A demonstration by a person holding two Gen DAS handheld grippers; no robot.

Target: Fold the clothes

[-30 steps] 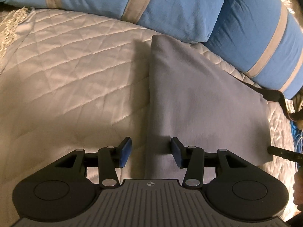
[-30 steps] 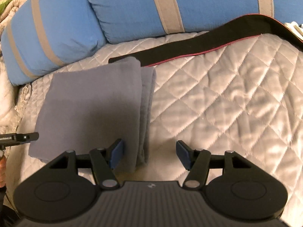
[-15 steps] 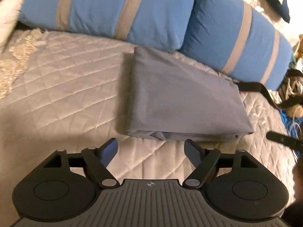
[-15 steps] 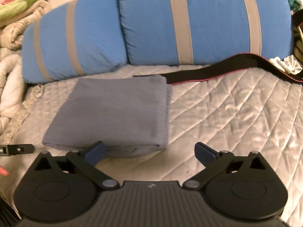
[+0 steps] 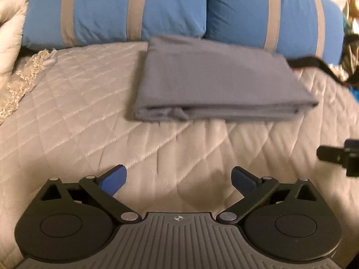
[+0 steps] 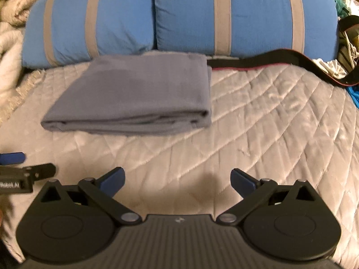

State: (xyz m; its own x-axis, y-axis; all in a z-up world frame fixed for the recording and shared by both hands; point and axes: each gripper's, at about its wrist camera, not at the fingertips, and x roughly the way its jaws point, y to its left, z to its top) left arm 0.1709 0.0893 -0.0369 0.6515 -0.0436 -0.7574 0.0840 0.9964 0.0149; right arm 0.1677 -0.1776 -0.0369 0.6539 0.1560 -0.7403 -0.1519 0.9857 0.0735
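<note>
A grey garment (image 5: 215,80) lies folded in a flat rectangle on the quilted white bedspread (image 5: 67,116), its far edge against the blue pillows. It also shows in the right wrist view (image 6: 143,94), left of centre. My left gripper (image 5: 179,179) is open and empty, held back from the garment's near edge over bare quilt. My right gripper (image 6: 177,180) is open and empty too, back from the garment and to its right. The right gripper's tip (image 5: 336,154) shows at the left view's right edge; the left gripper's tip (image 6: 20,168) shows at the right view's left edge.
Two blue pillows with grey stripes (image 5: 116,11) (image 6: 244,15) line the back of the bed. A black strap with a red edge (image 6: 269,60) lies to the garment's right. Cream blankets (image 6: 9,35) pile at the left, other clutter (image 6: 345,44) at far right.
Both grippers have opened wider and pulled back from the folded garment, which now lies untouched farther ahead on the bed.
</note>
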